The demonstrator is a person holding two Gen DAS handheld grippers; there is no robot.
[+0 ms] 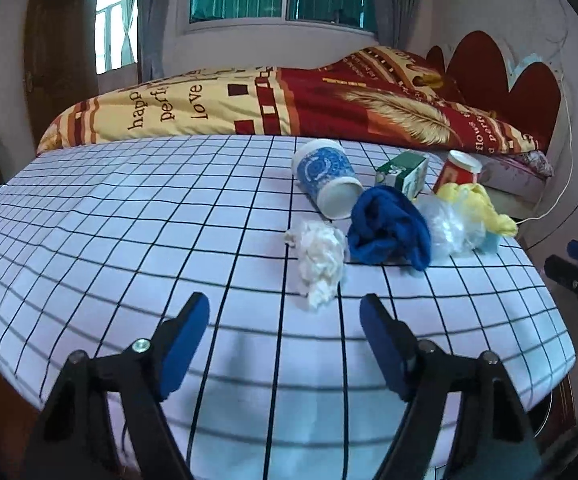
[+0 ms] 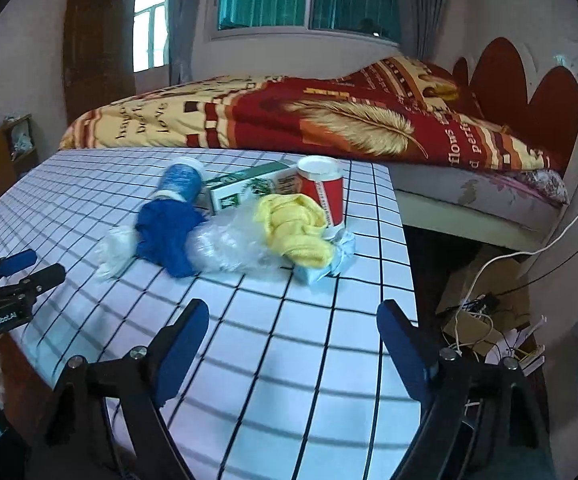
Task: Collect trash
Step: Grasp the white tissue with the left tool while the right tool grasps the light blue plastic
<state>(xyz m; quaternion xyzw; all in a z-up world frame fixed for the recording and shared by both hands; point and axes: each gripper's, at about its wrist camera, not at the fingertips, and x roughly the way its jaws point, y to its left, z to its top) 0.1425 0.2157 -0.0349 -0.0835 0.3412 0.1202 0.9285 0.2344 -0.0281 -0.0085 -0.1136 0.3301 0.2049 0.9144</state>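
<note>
Both tools released, nothing between jaws: left gripper [image 1: 285,312], right gripper [image 2: 293,316]. Mid-frame on checked table [image 1: 129,220]: tissue wad [image 1: 321,258], blue cloth [image 1: 389,228], tipped blue cup [image 1: 325,178], green box [image 1: 403,172], red cup [image 2: 323,192], yellow cloth [image 2: 295,232].

Two paper cups [image 1: 327,176] [image 2: 323,194], two cloths [image 1: 387,228] [image 2: 295,230] — one carton [image 1: 403,170], one tissue wad [image 1: 321,264].

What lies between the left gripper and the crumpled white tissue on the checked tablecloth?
Nothing visible. Only bare black-and-white checked tablecloth separates the open left gripper from the crumpled white tissue, which lies just ahead of it. The rolled blue cloth and tipped blue paper cup sit beyond the tissue.
</note>
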